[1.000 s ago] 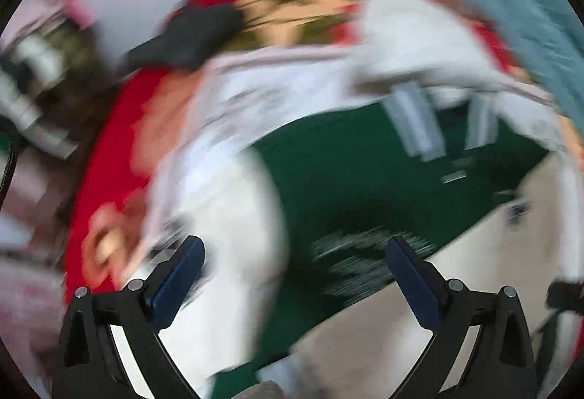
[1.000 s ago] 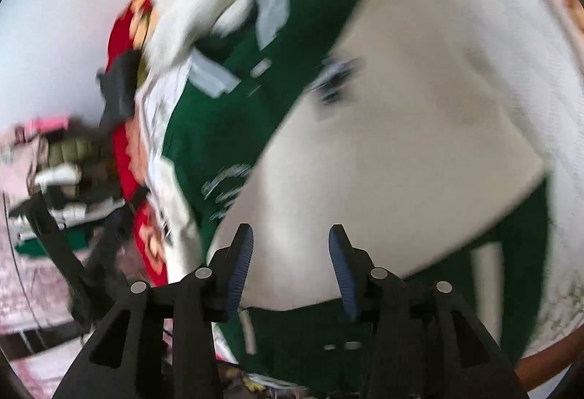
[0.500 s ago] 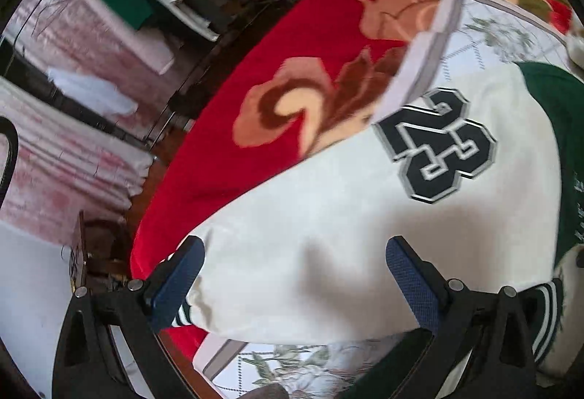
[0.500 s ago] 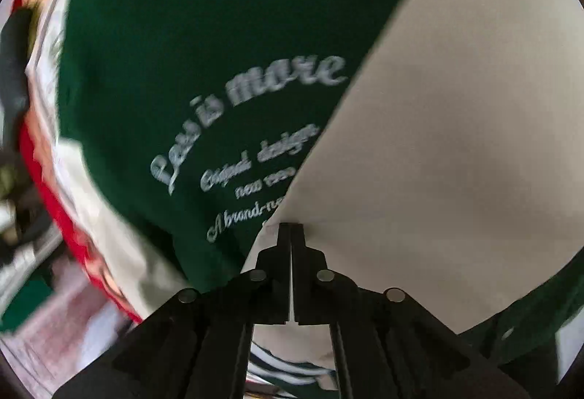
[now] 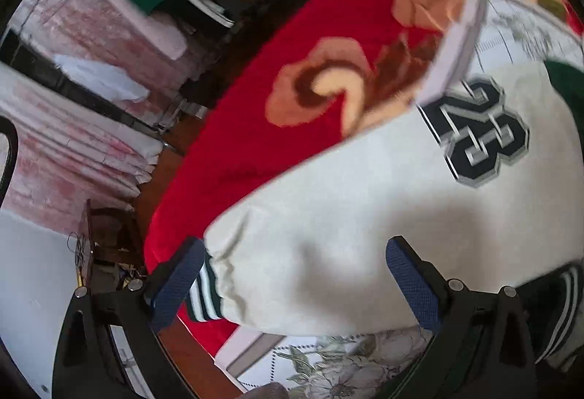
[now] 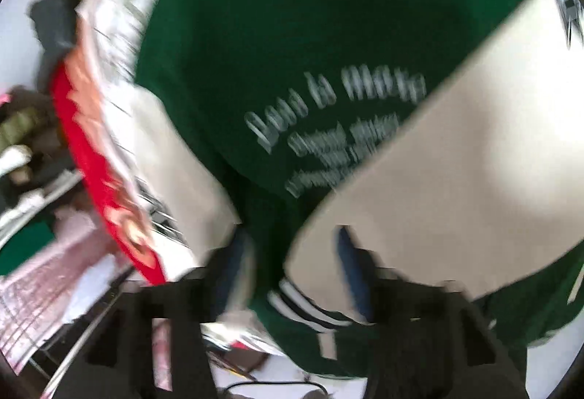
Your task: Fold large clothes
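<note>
Tongs apart, both: left tongs (image 5: 292, 275) straddle cream sleeve (image 5: 328, 234); right tongs (image 6: 288, 267), just opened, clamp nothing.
Grip left sleeve by its striped cuff (image 5: 206, 293), fold across green jacket (image 6: 292, 34).

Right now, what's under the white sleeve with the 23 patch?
The sleeve lies over a red floral blanket and a pale floral sheet; what's directly beneath its middle is covered.

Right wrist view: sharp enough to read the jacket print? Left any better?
Right wrist: heavy motion smear, white lettering on the green jacket is illegible, jaws blurred too. Left wrist: much sharper, "23" patch is crisp, slight blur on the red blanket, strong fisheye curvature.
</note>
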Demonstrator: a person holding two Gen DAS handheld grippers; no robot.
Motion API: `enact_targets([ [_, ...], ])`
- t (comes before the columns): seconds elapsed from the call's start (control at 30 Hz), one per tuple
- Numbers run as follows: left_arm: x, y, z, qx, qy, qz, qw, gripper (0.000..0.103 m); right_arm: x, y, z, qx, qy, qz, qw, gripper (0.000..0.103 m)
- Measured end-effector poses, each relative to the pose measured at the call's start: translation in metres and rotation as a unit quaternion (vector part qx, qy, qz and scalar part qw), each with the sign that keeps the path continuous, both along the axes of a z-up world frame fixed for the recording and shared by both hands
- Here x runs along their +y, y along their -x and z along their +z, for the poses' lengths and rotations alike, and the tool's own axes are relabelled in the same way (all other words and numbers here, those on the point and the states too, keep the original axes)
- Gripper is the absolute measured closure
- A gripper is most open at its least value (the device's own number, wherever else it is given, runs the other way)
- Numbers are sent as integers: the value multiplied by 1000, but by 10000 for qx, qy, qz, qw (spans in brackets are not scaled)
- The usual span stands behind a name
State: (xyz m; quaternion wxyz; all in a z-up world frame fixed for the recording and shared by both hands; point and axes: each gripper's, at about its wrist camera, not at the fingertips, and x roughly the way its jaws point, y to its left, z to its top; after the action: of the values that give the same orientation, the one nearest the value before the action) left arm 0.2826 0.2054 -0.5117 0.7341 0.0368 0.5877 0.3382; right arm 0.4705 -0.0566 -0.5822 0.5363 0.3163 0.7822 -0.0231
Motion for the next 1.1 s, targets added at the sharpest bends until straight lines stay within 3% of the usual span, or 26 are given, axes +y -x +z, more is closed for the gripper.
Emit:
enact_targets([
  [0.13, -15, -13, -23, 430, -362, -306, 9979, 1, 18, 13, -47, 552, 375, -234, 9975, 42],
  [0.2, -19, -18, -31, 543, -547, -420, 9961, 1, 22, 17, -60, 599, 632, -480, 9950, 44],
  [0.3, -20, -22, -34, 565, -585, -483, 9955, 1, 39, 13, -54, 464, 873, -633, 9931, 86],
  [0.33, -20, -22, -32, 535, -571, -475, 9958, 1, 44, 10, -50, 405, 890, -579, 9935, 94],
  [0.5, -12, -20, -16, 352, -471, -344, 9977, 1, 48, 5, -12, -173, 732, -948, 9926, 99],
  [0.63, -1, -16, -4, 201, -348, -169, 9990, 1, 42, -16, 34, -836, 489, -1196, 9881, 99],
  [0.7, 3, -14, -4, 178, -274, -85, 9994, 1, 48, -36, 41, -1010, 428, -1186, 9869, 99],
  [0.77, 5, -14, -7, 229, -241, -36, 9994, 1, 60, -62, 33, -1039, 396, -915, 9896, 98],
  [0.83, 10, -12, -9, 245, -158, 37, 9996, 1, 60, -84, 13, -932, 316, -662, 9929, 83],
  [0.87, 11, -10, -10, 233, -103, 58, 9997, 1, 65, -91, 4, -916, 242, -466, 9944, 83],
  [0.97, 22, 5, -4, 85, 359, 250, 9990, 1, 55, -92, -5, -1204, -58, -7, 9927, 70],
  [1.0, 28, 16, -1, -11, 719, 401, 9966, 1, 55, -86, 2, -1360, -26, 211, 9905, 59],
  [1.03, 33, 27, 0, -107, 1071, 571, 9925, 1, 59, -82, 5, -1486, 36, 393, 9881, 50],
  [1.1, 42, 48, -1, -256, 1697, 959, 9805, 1, 62, -61, 23, -1768, 161, 861, 9803, 43],
])
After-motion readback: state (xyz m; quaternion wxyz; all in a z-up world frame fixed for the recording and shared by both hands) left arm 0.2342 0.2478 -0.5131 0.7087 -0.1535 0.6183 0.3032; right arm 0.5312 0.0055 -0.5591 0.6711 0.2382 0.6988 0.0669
